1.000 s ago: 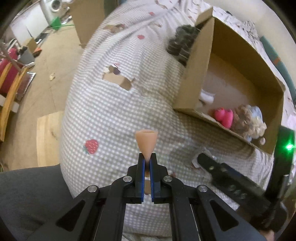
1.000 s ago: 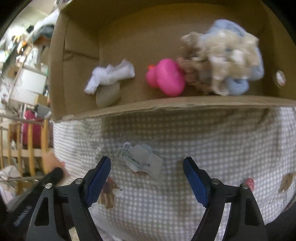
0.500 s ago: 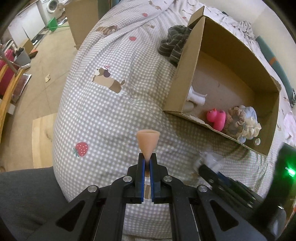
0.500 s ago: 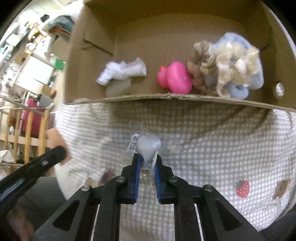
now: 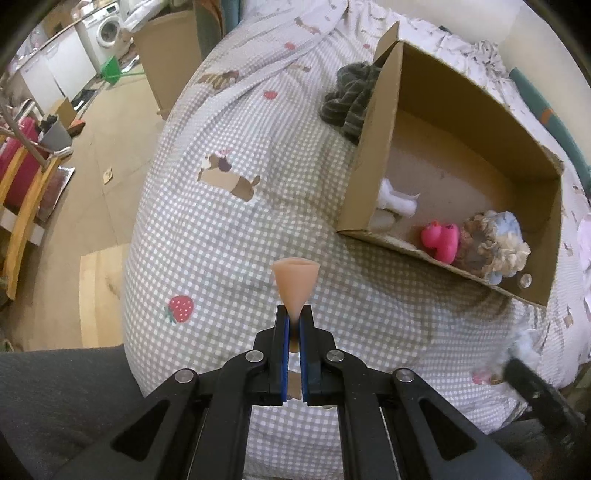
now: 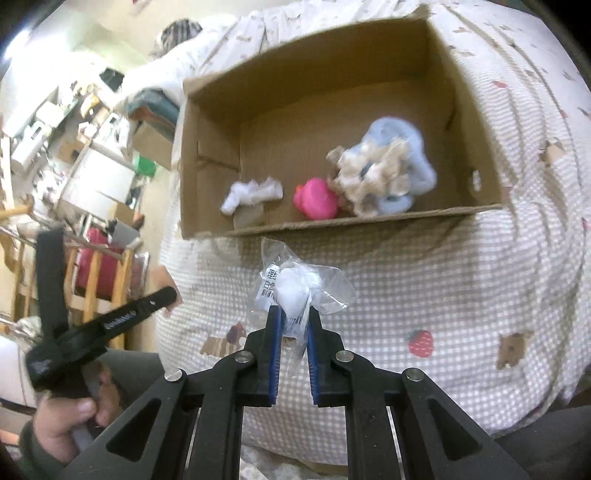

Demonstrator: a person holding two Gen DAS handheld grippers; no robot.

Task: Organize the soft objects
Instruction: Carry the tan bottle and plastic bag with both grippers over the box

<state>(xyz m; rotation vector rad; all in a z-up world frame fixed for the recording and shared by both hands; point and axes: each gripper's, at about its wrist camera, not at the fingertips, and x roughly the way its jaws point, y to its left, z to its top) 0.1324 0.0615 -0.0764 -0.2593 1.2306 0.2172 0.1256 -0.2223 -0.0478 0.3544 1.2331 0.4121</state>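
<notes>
My left gripper (image 5: 294, 320) is shut on a small peach-coloured soft cone (image 5: 295, 282), held above the checked bedspread (image 5: 221, 229). My right gripper (image 6: 293, 314) is shut on a clear plastic bag holding a white soft ball (image 6: 295, 288), lifted off the bedspread (image 6: 424, 288) in front of the cardboard box (image 6: 369, 221). Inside the box (image 5: 369, 147) lie a white fluffy piece (image 6: 255, 192), a pink toy duck (image 6: 316, 199) and a blue and beige plush (image 6: 388, 173). The same duck (image 5: 441, 240) and plush (image 5: 495, 247) show in the left wrist view.
A dark striped cloth (image 5: 351, 98) lies behind the box's left wall. A hand (image 6: 70, 417) holds the left gripper's handle at lower left of the right wrist view. Floor, wooden furniture (image 5: 22, 199) and a washing machine (image 5: 105, 31) lie left of the bed.
My right gripper closed on the bagged white ball that lay on the bedspread and lifted it up and back from the box. The left gripper kept its hold on the cone.
</notes>
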